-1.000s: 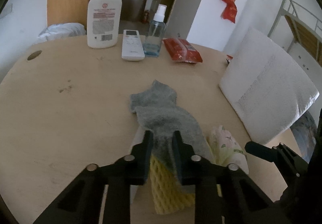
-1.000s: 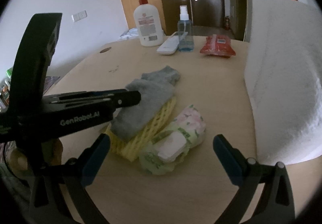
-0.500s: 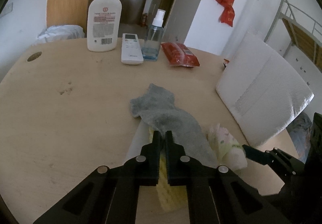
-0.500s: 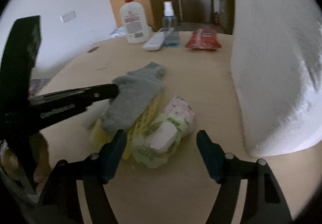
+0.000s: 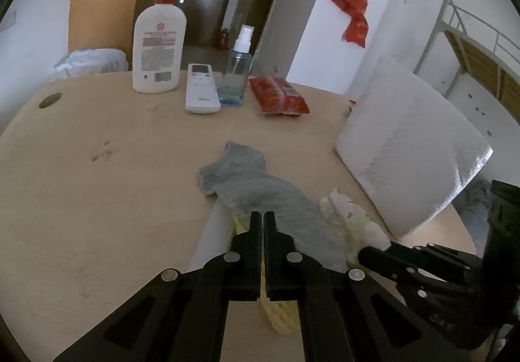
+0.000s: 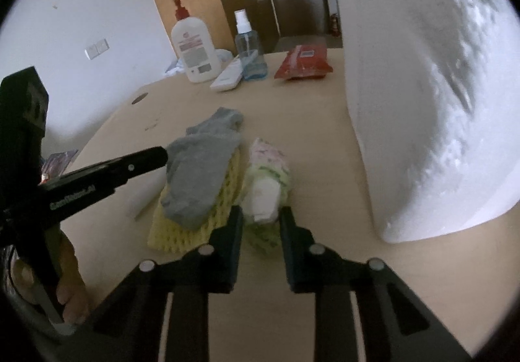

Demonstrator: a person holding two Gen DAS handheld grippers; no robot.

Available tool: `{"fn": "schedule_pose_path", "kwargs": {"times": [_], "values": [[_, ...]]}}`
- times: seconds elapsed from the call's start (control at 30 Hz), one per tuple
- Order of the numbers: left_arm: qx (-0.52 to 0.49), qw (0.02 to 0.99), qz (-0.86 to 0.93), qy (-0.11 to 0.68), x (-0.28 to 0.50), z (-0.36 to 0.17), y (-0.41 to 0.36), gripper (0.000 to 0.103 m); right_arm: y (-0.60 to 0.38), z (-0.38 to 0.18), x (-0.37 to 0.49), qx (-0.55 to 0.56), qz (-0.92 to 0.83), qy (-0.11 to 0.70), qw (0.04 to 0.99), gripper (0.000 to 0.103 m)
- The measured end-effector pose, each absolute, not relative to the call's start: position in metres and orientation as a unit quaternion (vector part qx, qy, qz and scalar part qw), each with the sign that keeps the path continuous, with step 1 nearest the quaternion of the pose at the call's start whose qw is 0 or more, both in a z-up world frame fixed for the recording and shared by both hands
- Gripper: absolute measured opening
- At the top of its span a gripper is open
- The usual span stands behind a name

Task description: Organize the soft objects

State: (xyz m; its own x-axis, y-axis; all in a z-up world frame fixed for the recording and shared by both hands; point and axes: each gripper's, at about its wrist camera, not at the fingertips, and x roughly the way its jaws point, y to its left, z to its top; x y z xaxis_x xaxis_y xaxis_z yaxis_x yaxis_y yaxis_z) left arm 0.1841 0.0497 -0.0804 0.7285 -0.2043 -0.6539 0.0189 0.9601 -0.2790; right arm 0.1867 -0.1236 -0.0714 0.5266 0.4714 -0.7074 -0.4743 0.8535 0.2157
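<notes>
We read the task as at an early stage. On the left of the pile, the left gripper has its jaws pressed together at the near edge of the grey sock; in the right wrist view its tip meets the sock's left side, but we cannot tell whether any fabric is caught between the jaws. The sock lies draped over a yellow foam net, which rests flat on the table.

Just right of the net lies a soft tissue pack with a floral wrapper, touching the net's edge. The right gripper straddles its near end; the jaws are closing, with the pack between them and the pads at or almost at its sides.

Further right stands a large white foam block, near the pack but apart from it.

Done so far, in our judgement: nothing sorted; all three soft things sit in one heap. Left: lift each away and place it.

Containers: no bin, box or basket shows in either view. At the far edge stand a lotion bottle and a spray bottle; the spray bottle is clear with some bluish liquid low down, and the lotion bottle's fill is hidden.
</notes>
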Motion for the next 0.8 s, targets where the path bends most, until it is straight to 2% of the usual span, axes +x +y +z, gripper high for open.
{"fn": "schedule_pose_path", "kwargs": {"times": [0.1, 0.47, 0.67, 0.77, 0.8], "values": [[-0.126, 0.922, -0.063, 0.360, 0.183, -0.079, 0.049, 0.000, -0.125, -0.072, 0.187, 0.007, 0.272, 0.404, 0.873, 0.019], [-0.117, 0.923, -0.067, 0.361, 0.180, -0.077, 0.040, 0.000, -0.137, -0.060, 0.181, 0.019, 0.266, 0.377, 0.887, 0.018], [-0.126, 0.911, -0.040, 0.390, 0.188, -0.083, 0.043, 0.003, -0.139, -0.063, 0.180, 0.019, 0.271, 0.380, 0.884, 0.018], [-0.134, 0.907, -0.031, 0.398, 0.189, -0.086, 0.045, 0.008, -0.139, -0.063, 0.181, 0.019, 0.273, 0.378, 0.885, 0.018], [-0.134, 0.907, -0.029, 0.399, 0.190, -0.086, 0.045, 0.018, -0.140, -0.064, 0.181, 0.022, 0.274, 0.379, 0.884, 0.018]]}}
